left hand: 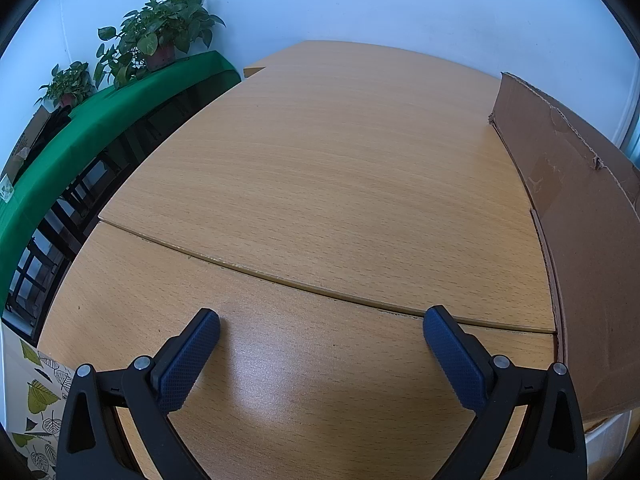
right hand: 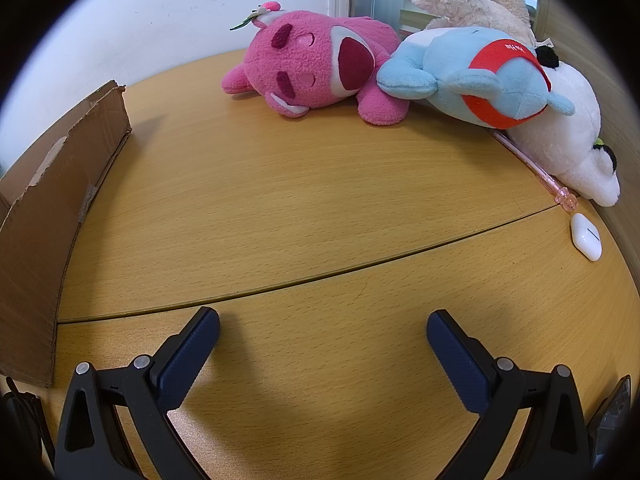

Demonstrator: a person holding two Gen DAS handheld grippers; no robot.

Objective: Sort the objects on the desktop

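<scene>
Beech-wood table [right hand: 320,200] under both tools, left tool [left hand: 321,325] and right tool [right hand: 323,326] spread wide, pinching nothing. Pink plush bear [right hand: 316,72], blue-and-red plush [right hand: 476,76] and white plush dog [right hand: 568,136] heaped at far right corner; white earbud case [right hand: 586,236] near right edge; brown cardboard box [right hand: 44,216] at left edge.

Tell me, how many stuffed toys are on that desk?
4, piled at the desk's far right corner: a pink toy leftmost, a blue toy beside it, a white toy under the blue one, a beige toy behind. More may hide behind.
</scene>
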